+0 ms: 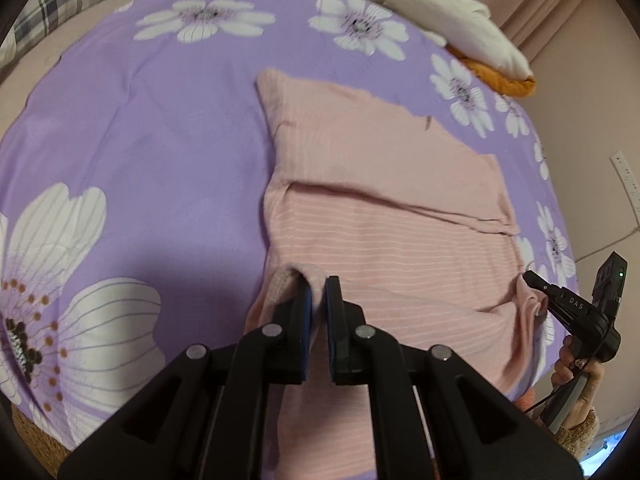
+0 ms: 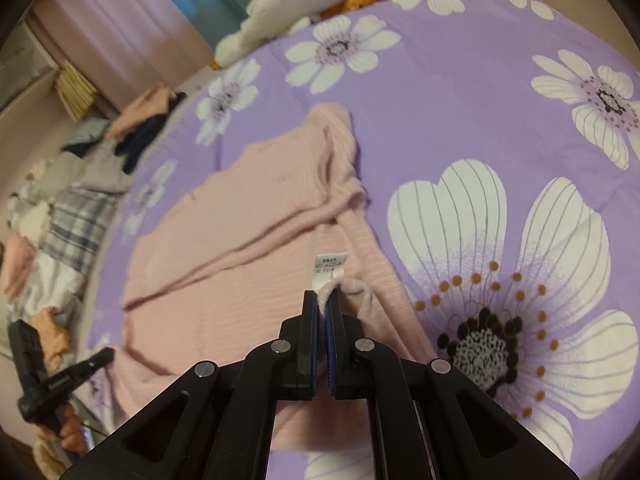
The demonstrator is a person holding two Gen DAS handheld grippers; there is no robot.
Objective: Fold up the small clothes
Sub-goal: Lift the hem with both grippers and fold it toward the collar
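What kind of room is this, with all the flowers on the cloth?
Most likely a bedroom at home. The purple flowered sheet seems to cover a bed, a checked pillow lies at its far end, curtains hang nearby, and loose clothes are piled beside it.

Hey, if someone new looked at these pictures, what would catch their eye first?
Most striking is the pink striped garment lying mid-bed on a purple sheet with big white flowers. The left gripper and right gripper each pinch a near corner of it, a white care label beside the right one.

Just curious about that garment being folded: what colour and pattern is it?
Pale pink garment with thin white horizontal stripes, clearest in the left wrist view.
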